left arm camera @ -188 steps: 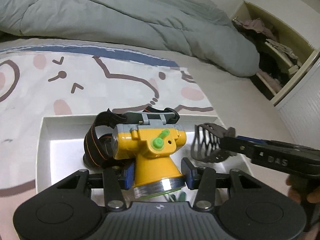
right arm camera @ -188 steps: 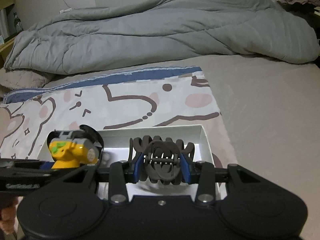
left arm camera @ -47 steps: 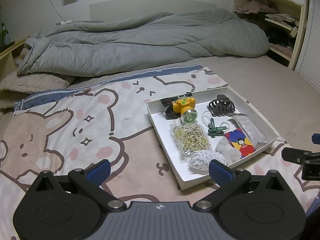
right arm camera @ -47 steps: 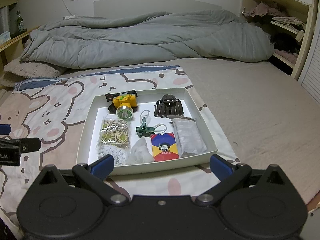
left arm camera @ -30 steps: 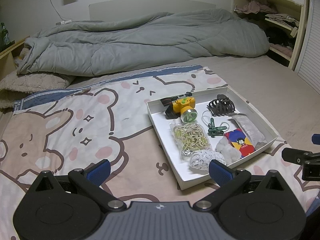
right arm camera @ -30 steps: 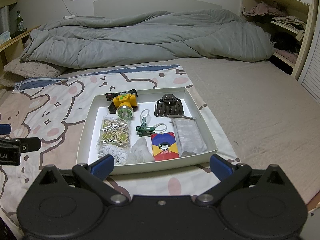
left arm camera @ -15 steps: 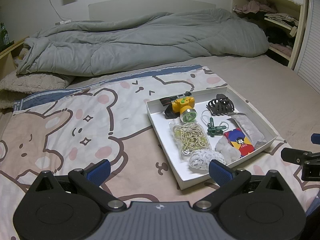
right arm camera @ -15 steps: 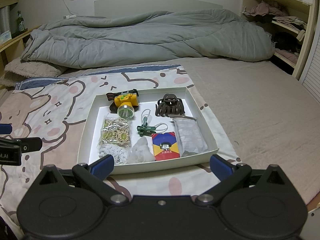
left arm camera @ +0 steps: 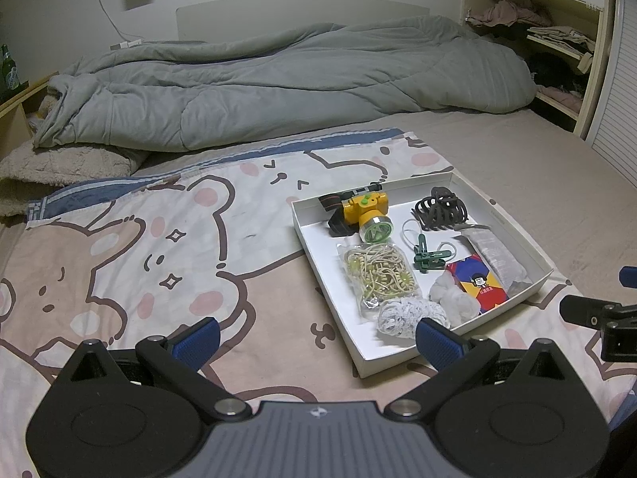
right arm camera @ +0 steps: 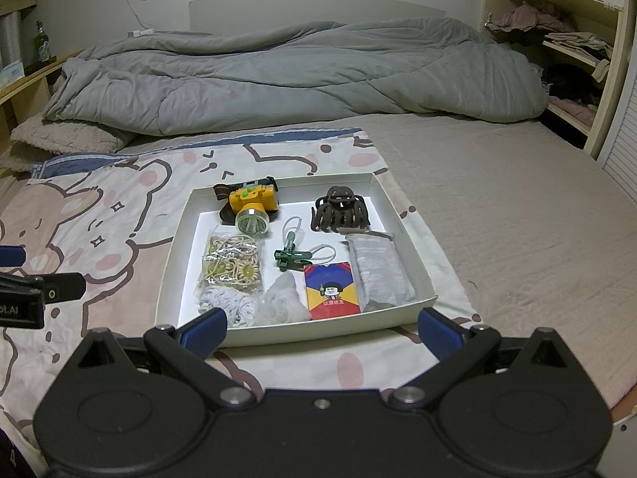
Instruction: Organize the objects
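Observation:
A white tray (right arm camera: 406,231) (left arm camera: 513,227) lies on the bear-print sheet. Inside it rest a yellow headlamp (right arm camera: 253,203) (left arm camera: 366,209), a brown hair claw (right arm camera: 338,209) (left arm camera: 440,209), a green clip (right arm camera: 290,257) (left arm camera: 428,259), a bag of rubber bands (right arm camera: 233,263) (left arm camera: 378,273), a card pack (right arm camera: 330,290) (left arm camera: 475,286), a grey pouch (right arm camera: 380,267) (left arm camera: 495,257) and white wads (right arm camera: 282,298). My right gripper (right arm camera: 320,330) stands open in front of the tray's near edge, holding nothing. My left gripper (left arm camera: 316,340) stands open to the tray's left, also holding nothing.
A grey duvet (right arm camera: 298,75) is piled across the far side of the bed. A shelf unit with clothes (right arm camera: 565,47) stands at the right. A bedside ledge with a bottle (right arm camera: 42,46) is at the far left. Plain brown sheet (right arm camera: 517,207) lies right of the tray.
Over six seconds both grippers let go of the headlamp and hair claw in the tray and drew back. In the last second nothing visibly moved.

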